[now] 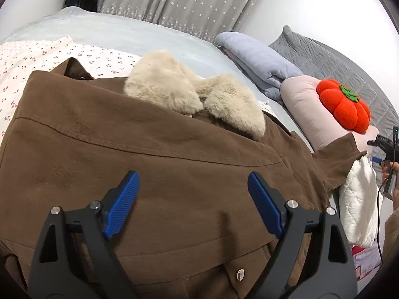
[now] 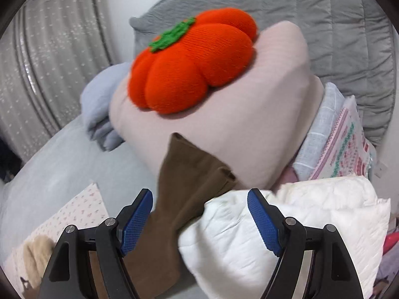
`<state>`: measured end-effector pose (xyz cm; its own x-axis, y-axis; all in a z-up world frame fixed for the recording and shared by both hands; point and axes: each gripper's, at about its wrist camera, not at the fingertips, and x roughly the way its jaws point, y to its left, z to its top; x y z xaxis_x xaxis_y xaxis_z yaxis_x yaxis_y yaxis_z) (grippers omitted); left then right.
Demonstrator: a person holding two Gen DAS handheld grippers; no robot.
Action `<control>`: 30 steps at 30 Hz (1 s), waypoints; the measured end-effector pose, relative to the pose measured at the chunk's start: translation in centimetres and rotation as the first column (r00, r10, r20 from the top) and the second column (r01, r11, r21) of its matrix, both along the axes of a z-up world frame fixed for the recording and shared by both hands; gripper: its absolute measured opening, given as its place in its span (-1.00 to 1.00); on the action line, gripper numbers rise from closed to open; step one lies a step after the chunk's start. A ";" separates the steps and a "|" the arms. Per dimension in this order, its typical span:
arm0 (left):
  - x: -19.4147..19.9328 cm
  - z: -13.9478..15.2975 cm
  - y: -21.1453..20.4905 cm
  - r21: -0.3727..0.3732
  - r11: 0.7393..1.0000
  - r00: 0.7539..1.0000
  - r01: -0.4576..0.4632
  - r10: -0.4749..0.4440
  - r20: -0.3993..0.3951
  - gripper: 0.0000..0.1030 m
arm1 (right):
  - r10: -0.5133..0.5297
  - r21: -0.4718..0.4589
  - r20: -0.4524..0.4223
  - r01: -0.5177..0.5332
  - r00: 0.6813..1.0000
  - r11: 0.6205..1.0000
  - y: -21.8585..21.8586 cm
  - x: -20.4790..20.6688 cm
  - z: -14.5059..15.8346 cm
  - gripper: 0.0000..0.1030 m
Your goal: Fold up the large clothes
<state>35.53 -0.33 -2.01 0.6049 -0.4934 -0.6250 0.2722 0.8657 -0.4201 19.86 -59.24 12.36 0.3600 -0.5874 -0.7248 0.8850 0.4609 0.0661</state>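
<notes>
Cushion: an orange pumpkin cushion [image 2: 192,62] is set on a pink pillow [image 2: 261,134].
Blanket: a blue folded blanket [image 1: 259,62] is laid beside it.
Backdrop: grey starred curtains [image 1: 184,2] are hung behind.

Starred grey curtain [image 1: 184,2], white wall [image 1: 311,5], pale-blue bed [image 1: 112,32].

No legible text, labels, brands or numbers in either wrist view. The patterned cloth [image 2: 346,142] at the right edge of the right wrist view carries red and green marks (possibly lettering, too blurred and small to read).
</notes>
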 end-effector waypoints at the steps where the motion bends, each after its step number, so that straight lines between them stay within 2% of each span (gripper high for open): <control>1: 0.0 0.0 0.1 -0.002 1.000 1.000 -0.002 0.002 -0.002 0.72 | -0.002 0.012 -0.014 0.002 1.000 1.000 -0.3 0.4 -0.1 0.55; 5: 0.2 -0.1 0.4 -0.011 1.000 1.000 -0.005 0.005 -0.009 0.72 | 0.007 0.074 -0.045 -0.003 0.999 0.997 -1.3 1.7 -1.5 0.52; 7: 0.2 -0.1 0.4 -0.014 1.000 1.000 -0.006 0.006 -0.010 0.72 | -0.003 0.094 -0.059 0.009 0.998 0.996 -2.1 2.3 -2.3 0.42; 8: 0.2 -0.1 0.4 -0.017 1.000 1.000 -0.006 0.005 -0.010 0.72 | -0.011 0.099 -0.059 0.017 0.998 0.995 -2.6 2.6 -2.6 0.31; 10: 0.2 -0.1 0.5 -0.023 1.000 1.000 -0.007 0.006 -0.013 0.72 | -0.021 0.088 -0.058 0.026 0.998 0.996 -3.1 2.9 -3.0 -0.01; 12: 0.4 -0.1 0.8 -0.036 0.999 1.000 -0.011 0.010 -0.017 0.72 | -0.009 0.077 -0.021 0.011 1.000 0.997 -3.5 2.9 -3.0 -0.79; 15: 0.4 0.1 1.5 -0.065 0.998 1.000 -0.026 0.025 -0.018 0.72 | 0.031 0.084 0.078 -0.037 0.997 0.996 -2.6 2.9 -2.3 -0.81; 18: 0.5 0.4 2.2 -0.095 0.995 0.999 -0.033 0.031 -0.019 0.72 | 0.152 0.040 0.099 -0.157 0.983 0.987 0.5 4.1 -0.5 -0.82; 21: 0.4 0.7 2.7 -0.098 0.995 0.999 -0.034 0.034 -0.007 0.72 | 0.272 -0.011 0.137 -0.274 0.952 0.962 4.3 5.3 2.2 -0.82; 24: 0.4 0.9 3.1 -0.092 0.995 0.999 -0.041 0.042 0.006 0.72 | 0.383 -0.062 0.184 -0.378 0.905 0.924 8.4 6.5 5.4 -0.82; 30: 0.5 1.1 4.7 -0.154 0.986 0.998 -0.066 0.068 0.003 0.72 | 0.617 -0.137 0.226 -0.603 0.754 0.786 17.9 9.9 10.2 -0.82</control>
<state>36.06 4.32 -0.88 0.6443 -0.5415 -0.5400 0.2195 0.8074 -0.5477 29.74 -41.30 22.61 0.8156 -0.2156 -0.5369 0.3717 0.9064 0.2007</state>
